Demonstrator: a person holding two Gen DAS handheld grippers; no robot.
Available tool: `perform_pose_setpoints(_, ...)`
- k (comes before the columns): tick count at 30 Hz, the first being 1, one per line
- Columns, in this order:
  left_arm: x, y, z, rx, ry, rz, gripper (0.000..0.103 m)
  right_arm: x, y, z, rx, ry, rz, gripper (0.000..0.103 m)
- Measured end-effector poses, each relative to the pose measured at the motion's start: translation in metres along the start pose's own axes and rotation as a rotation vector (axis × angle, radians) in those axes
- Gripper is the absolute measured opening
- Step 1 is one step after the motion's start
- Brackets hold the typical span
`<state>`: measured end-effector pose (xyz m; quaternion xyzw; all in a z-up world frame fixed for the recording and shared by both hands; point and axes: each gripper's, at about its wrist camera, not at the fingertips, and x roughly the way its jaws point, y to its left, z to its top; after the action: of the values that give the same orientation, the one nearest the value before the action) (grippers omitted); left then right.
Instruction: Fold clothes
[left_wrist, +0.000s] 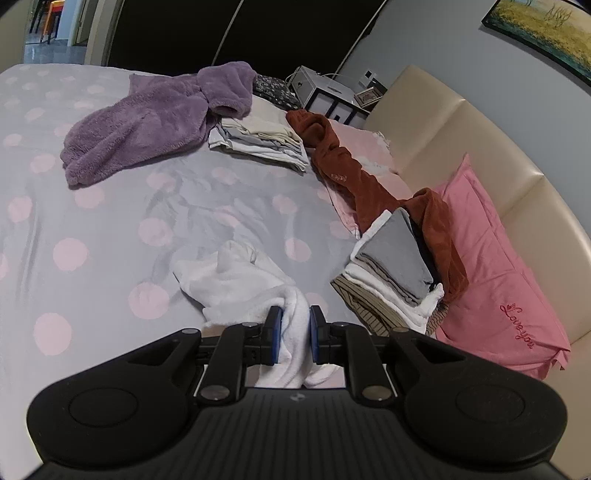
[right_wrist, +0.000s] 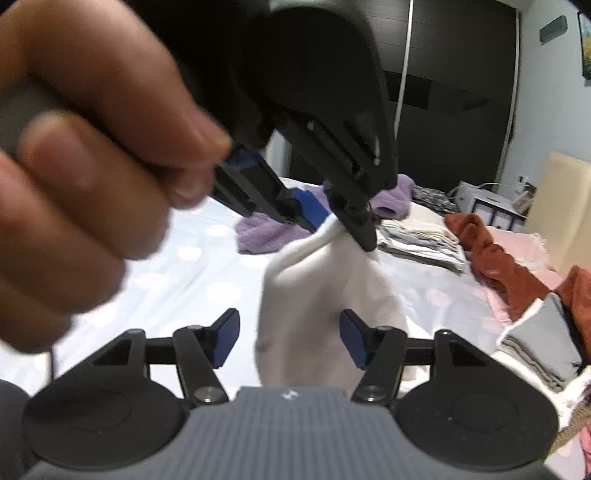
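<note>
— What did my left gripper have?

— Its blue pads were pinched narrow on a bunched fold of the white garment, the rest trailing onto the near part of the dotted bedspread.

— And my right gripper?

— Jaws stood about half open. The white cloth hung between the pads; I could not tell if they touched it.

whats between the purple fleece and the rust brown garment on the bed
A folded stack of pale clothes lies between the purple fleece and rust brown garment, clearest in the left wrist view.
</note>
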<state>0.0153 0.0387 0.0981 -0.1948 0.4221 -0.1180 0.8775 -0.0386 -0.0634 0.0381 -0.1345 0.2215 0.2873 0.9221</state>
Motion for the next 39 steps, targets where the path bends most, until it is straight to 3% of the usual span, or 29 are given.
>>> perform_pose_setpoints(1,0.001,0.000,-0.001,-0.001,0.001,-0.001,0.013,0.003,0.000,0.000,0.003,0.004,-0.014,0.042)
perform_pose_setpoints(2,0.001,0.001,-0.001,-0.002,0.001,0.000,0.013,0.006,-0.002,0.000,0.014,0.009,-0.018,0.038)
perform_pose_setpoints(4,0.002,0.003,-0.001,-0.002,-0.002,0.003,0.013,0.010,-0.007,0.001,0.037,0.021,-0.026,0.008)
perform_pose_setpoints(11,0.011,0.017,-0.007,0.049,0.005,0.021,0.016,-0.007,-0.056,0.017,0.139,0.026,-0.009,0.005)
perform_pose_setpoints(18,0.022,0.033,-0.037,0.146,0.004,0.062,0.022,-0.013,-0.115,0.046,0.244,0.038,0.025,0.005)
perform_pose_setpoints(22,0.039,0.043,-0.073,0.283,-0.014,0.135,0.041,-0.010,-0.135,0.066,0.236,0.016,0.017,0.005)
perform_pose_setpoints(27,0.062,0.044,-0.118,0.444,-0.194,0.240,0.053,-0.023,-0.136,0.083,0.241,-0.004,0.034,0.005)
perform_pose_setpoints(30,0.080,0.043,-0.130,0.477,-0.285,0.211,0.059,-0.034,-0.130,0.092,0.220,-0.018,0.038,0.005)
perform_pose_setpoints(35,0.121,0.032,-0.152,0.704,-0.286,0.211,0.059,-0.043,-0.129,0.101,0.198,-0.026,0.032,0.005)
perform_pose_setpoints(39,0.140,0.021,-0.161,0.821,-0.362,0.296,0.058,-0.048,-0.129,0.101,0.195,-0.022,0.031,0.005)
